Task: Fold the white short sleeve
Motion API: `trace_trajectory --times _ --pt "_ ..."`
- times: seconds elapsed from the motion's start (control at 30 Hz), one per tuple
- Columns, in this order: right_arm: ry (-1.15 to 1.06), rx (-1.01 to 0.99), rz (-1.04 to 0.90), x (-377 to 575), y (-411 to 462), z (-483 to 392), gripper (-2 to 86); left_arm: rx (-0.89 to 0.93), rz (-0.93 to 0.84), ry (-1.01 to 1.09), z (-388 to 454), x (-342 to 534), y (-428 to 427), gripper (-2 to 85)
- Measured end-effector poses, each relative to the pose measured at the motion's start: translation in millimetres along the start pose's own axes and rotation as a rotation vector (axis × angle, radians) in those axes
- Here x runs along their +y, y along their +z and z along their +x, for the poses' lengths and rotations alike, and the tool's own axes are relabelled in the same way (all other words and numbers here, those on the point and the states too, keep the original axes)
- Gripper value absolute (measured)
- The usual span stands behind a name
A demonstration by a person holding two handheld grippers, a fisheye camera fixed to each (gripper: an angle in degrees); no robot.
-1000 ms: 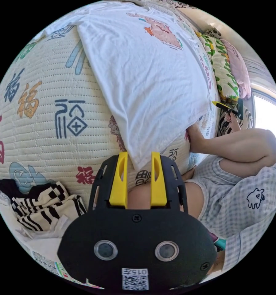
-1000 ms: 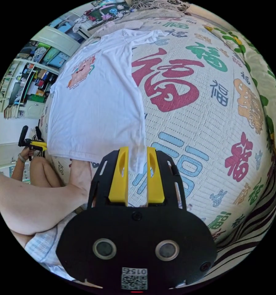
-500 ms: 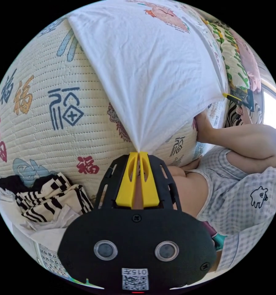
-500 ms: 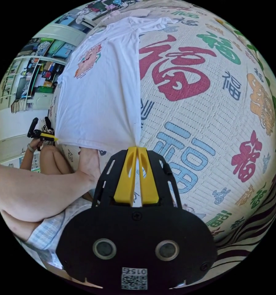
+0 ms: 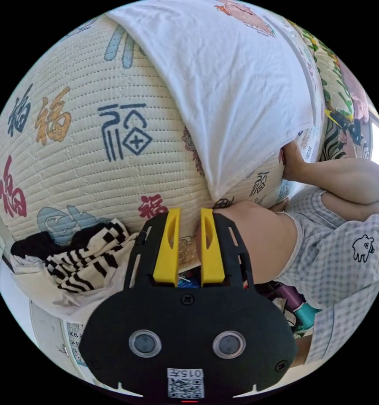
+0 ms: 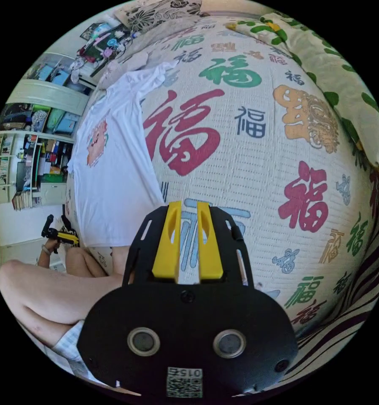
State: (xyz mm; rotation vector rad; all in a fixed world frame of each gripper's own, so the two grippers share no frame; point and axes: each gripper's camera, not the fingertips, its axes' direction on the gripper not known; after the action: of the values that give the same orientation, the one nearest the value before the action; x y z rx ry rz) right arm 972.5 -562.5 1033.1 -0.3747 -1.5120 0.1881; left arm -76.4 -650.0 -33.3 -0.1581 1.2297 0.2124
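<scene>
Nearest in the left gripper view: left gripper (image 5: pixel 188 228), jaws parted, nothing between them, hanging just short of the white short sleeve's (image 5: pixel 240 84) bottom corner, which droops over the bed edge beside a person's knee (image 5: pixel 256 240). Off to one side at the mat's edge, a heap of black-and-white striped clothes (image 5: pixel 77 261).

In the right gripper view: right gripper (image 6: pixel 186 223), jaws likewise apart and empty, poised above the patterned bed mat (image 6: pixel 256 168), beside the shirt's hem corner but not touching it. Low in that view, the left gripper (image 6: pixel 69 238) again, small, held in a hand (image 6: pixel 49 247) near the other hem corner.

Farther out: the white short sleeve (image 6: pixel 109 168) spread flat, print side up, along the mat, one sleeve stretched toward the far pillows (image 6: pixel 164 10), green-leaf bedding (image 6: pixel 324 55) along the other side.

Judged from this: shirt laid out and smoothed, bottom edge hanging slightly over the mattress side. No fold visible yet; sleeves, sides and length all left to do. Both hem corners free and within easy reach for a first grip.
</scene>
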Motion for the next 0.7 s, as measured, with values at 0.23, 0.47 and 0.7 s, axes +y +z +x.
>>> trace_trajectory --times 0.23,0.47,0.7 --pt "-0.118 -0.036 0.246 -108.4 1.1 -44.6 6.5 -0.113 0.358 0.155 44.5 -105.9 -112.1 8.0" --pt "-0.141 0.027 0.306 -180.1 30.2 -85.8 7.6 -0.169 0.615 0.437 162.3 -273.2 -200.7 8.6" --pt "-0.008 -0.017 0.338 -185.8 45.7 -70.2 0.0 -0.151 0.646 0.509 270.4 -424.5 -220.9 8.8"
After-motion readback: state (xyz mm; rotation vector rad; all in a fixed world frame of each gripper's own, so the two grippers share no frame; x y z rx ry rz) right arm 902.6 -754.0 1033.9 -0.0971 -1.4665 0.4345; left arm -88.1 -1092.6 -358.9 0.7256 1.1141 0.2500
